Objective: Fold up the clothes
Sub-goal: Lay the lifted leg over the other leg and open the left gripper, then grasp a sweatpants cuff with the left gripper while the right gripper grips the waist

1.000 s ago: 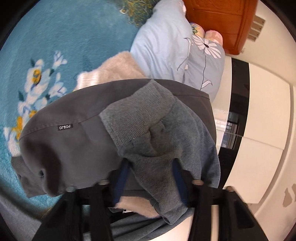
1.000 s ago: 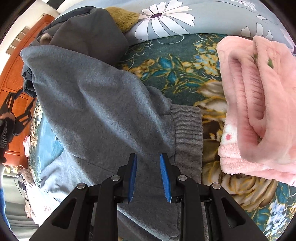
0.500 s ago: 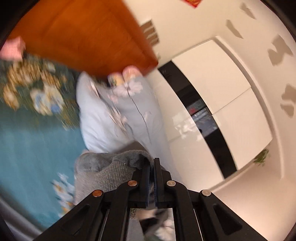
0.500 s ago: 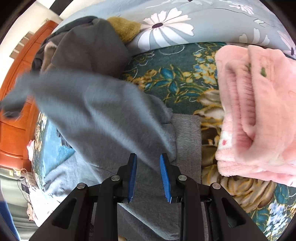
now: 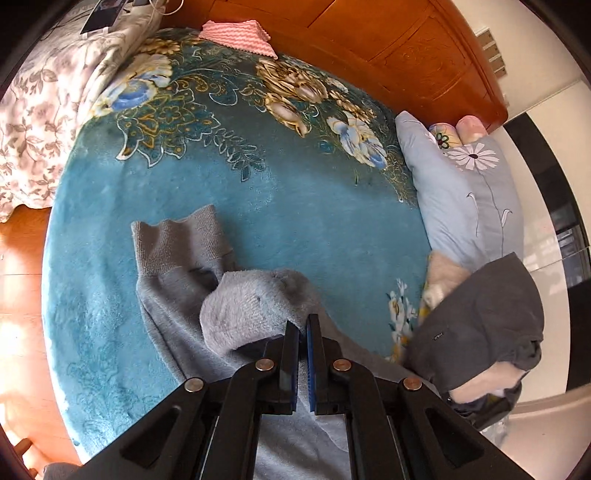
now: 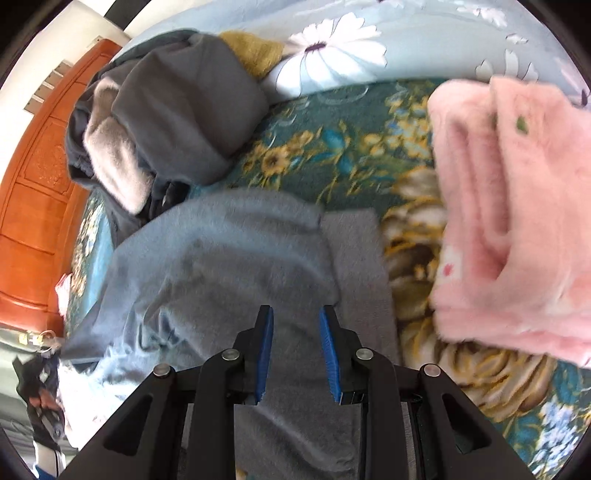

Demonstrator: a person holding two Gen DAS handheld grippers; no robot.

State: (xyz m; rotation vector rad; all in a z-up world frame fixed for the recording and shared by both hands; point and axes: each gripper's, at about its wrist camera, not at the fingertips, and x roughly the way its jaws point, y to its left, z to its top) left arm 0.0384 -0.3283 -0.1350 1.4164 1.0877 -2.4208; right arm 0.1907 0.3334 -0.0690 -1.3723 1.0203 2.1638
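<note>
A grey fleece-lined sweatshirt [image 5: 236,306] lies on the teal floral blanket [image 5: 258,192]. Its ribbed hem [image 5: 177,240] points away from me. My left gripper [image 5: 302,325] is shut on a fold of the sweatshirt, with the fleece inside turned up. In the right wrist view the same sweatshirt [image 6: 207,258] is spread flat, with its ribbed band [image 6: 354,251] to the right. My right gripper [image 6: 296,314] is partly open just above the cloth, with nothing between its blue pads.
A dark grey garment pile [image 5: 480,325] lies at the right and shows in the right wrist view [image 6: 177,110]. A folded pink fleece [image 6: 509,206] lies right. A daisy-print pillow [image 5: 469,184], a wooden headboard [image 5: 388,48] and a pink cloth [image 5: 236,33] are at the far side.
My left gripper has shut on the sweatshirt, lifted it off the dark pile and brought it down onto the blanket. The sweatshirt now lies flatter. My right gripper stays in place, partly open.
</note>
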